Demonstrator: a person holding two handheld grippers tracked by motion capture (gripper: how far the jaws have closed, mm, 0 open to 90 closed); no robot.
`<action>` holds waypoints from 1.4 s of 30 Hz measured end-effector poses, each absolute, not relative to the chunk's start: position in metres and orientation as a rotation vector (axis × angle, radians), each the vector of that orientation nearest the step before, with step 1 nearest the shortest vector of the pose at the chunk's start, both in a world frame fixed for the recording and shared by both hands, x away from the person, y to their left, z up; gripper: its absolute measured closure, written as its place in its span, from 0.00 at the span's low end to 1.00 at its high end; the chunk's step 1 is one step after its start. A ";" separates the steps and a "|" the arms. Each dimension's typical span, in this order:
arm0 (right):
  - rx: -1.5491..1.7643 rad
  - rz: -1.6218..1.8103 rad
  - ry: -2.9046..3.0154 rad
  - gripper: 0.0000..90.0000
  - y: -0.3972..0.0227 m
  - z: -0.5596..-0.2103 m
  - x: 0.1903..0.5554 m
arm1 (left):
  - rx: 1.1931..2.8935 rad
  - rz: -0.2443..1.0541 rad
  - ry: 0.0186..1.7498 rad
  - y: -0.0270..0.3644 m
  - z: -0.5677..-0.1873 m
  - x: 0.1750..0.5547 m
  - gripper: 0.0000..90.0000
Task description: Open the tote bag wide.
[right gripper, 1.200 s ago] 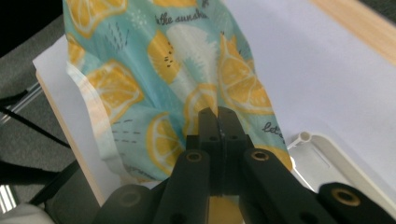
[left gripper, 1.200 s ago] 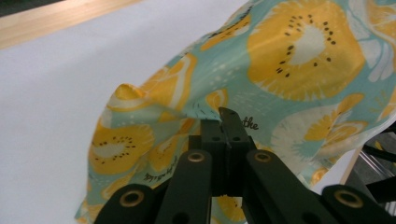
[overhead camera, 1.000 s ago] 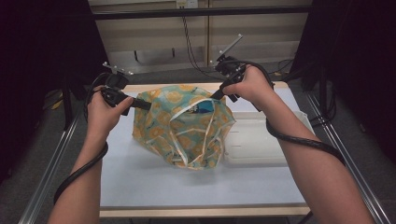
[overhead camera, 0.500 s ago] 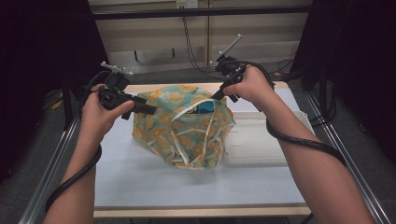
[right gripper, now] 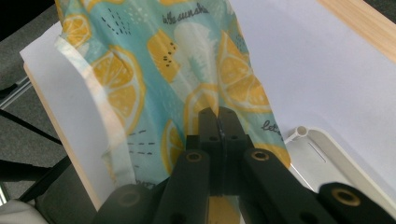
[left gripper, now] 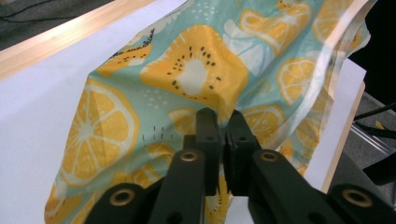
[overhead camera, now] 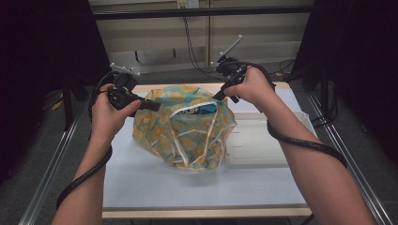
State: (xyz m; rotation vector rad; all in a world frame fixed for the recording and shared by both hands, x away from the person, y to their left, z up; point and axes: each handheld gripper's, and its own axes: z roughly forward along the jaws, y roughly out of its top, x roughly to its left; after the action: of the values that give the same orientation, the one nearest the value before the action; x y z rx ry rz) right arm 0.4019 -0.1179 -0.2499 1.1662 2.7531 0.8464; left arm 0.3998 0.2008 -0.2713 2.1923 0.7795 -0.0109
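A teal cloth (overhead camera: 187, 126) printed with orange and lemon slices hangs bunched over the white table top (overhead camera: 141, 183), its lower folds resting on the surface. My left gripper (overhead camera: 154, 106) is shut on the cloth's left upper edge, and in the left gripper view the cloth (left gripper: 187, 74) is pinched between the closed jaws of that gripper (left gripper: 223, 125). My right gripper (overhead camera: 217, 96) is shut on the right upper edge. In the right gripper view the cloth (right gripper: 187, 56) runs out from the closed tips of that gripper (right gripper: 218, 115). White trim (overhead camera: 174, 140) loops down the cloth's front.
A shallow white tray (overhead camera: 267, 145) lies on the table just right of the cloth, touching its lower folds; its corner (right gripper: 327, 163) shows in the right gripper view. Wooden table edges (overhead camera: 202, 212) border the white surface. Black cables trail from both forearms. Metal rails flank the table.
My left hand has risen slightly and shifted a little right toward the cloth. The right hand and the cloth have barely moved.
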 end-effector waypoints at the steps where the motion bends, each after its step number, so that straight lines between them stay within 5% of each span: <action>1: 1.170 0.855 2.751 1.00 -0.118 -0.250 0.402 | 2.202 -0.010 0.786 0.202 -0.269 0.399 0.99; 20: 1.137 0.861 2.736 1.00 -0.116 -0.246 0.403 | 2.139 0.024 0.789 0.203 -0.228 0.406 1.00; 31: 1.127 0.838 2.745 0.99 -0.118 -0.253 0.409 | 2.182 -0.030 0.877 0.189 -0.249 0.441 1.00; 42: 1.100 0.830 2.726 0.78 -0.131 -0.242 0.401 | 2.231 -0.068 0.865 0.189 -0.263 0.443 1.00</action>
State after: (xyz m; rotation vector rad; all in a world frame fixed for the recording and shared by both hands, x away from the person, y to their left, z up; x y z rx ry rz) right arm 0.4013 -0.1312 -0.2418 1.1000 2.7262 0.8296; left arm 0.4433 0.1887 -0.2627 2.2313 0.8653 -0.0685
